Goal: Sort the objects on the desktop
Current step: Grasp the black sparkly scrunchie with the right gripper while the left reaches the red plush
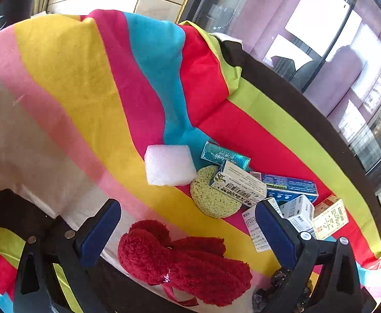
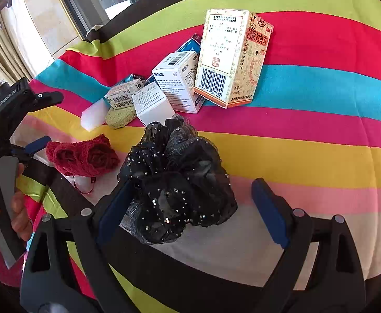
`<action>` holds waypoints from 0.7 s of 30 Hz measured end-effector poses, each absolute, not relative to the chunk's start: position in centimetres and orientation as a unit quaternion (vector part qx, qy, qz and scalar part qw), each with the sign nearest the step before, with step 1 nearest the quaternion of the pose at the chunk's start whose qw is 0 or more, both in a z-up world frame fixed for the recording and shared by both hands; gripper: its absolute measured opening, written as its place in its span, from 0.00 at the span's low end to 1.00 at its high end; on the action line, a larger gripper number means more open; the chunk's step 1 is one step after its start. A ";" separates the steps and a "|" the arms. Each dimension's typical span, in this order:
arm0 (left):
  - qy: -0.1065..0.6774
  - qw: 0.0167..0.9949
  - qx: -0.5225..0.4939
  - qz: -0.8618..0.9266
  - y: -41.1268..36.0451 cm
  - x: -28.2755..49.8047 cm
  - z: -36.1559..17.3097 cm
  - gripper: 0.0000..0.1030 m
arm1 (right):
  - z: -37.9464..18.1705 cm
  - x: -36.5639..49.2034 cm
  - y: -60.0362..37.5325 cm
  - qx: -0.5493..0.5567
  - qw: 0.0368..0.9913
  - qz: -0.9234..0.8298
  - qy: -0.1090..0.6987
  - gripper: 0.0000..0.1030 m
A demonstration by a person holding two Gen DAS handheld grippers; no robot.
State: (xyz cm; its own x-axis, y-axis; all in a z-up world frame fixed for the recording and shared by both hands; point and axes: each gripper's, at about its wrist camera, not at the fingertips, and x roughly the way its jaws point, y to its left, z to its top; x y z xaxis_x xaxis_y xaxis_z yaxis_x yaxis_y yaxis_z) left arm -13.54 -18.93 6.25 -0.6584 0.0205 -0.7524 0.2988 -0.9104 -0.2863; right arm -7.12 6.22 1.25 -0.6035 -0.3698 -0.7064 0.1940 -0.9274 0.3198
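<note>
My right tool [image 2: 190, 208] stood wide open over the black scrunchie [image 2: 177, 180], which lay low in the middle of the right wrist view, between the two blue pads. The left pad [image 2: 114, 208] was touching or nearly touching the ruffled edge; the right pad [image 2: 268, 211] stood well clear of it, so the scrunchie sat off to the left side of the gap. It was roughly round, with no long axis I needed to line up with. I judged that the coming move meant shifting a little left and then closing.

My left tool [image 1: 187, 224] was also wide open and held nothing. The red towel roll [image 1: 185, 260] lay between its pads, low in the left wrist view, its long axis running toward the lower right of that frame. That hand was the nearer one to the roll.

Beyond both, on the striped cloth [image 2: 320, 156] covering the bench, the rest waited in a cluster: a white foam block [image 1: 168, 165], a green sponge [image 1: 211, 198], and several cartons, with the tall cream box [image 2: 229, 60] standing upright at the upper middle of the right view.
</note>
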 end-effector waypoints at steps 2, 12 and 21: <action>0.136 0.103 0.437 -0.883 -17.1 -15.2 5.3 1.00 | 1.2 -7.1 6.2 0.416 0.159 -0.889 -0.106 0.89; 0.040 0.131 0.466 -0.874 -16.8 -5.4 3.0 1.00 | 1.3 -7.2 6.3 0.415 0.160 -0.889 -0.109 0.89; 0.217 0.060 0.418 -0.880 -21.0 1.5 4.5 1.00 | 1.3 -7.2 6.3 0.416 0.159 -0.889 -0.108 0.90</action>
State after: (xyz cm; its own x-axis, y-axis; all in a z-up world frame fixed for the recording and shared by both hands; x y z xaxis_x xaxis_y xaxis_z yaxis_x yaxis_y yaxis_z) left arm 1.46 -21.04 4.46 -0.6427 0.0759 -0.7623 0.2867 -0.8989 -0.3313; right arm -7.20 6.31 1.25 -0.6040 -0.3719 -0.7049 0.1930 -0.9264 0.3233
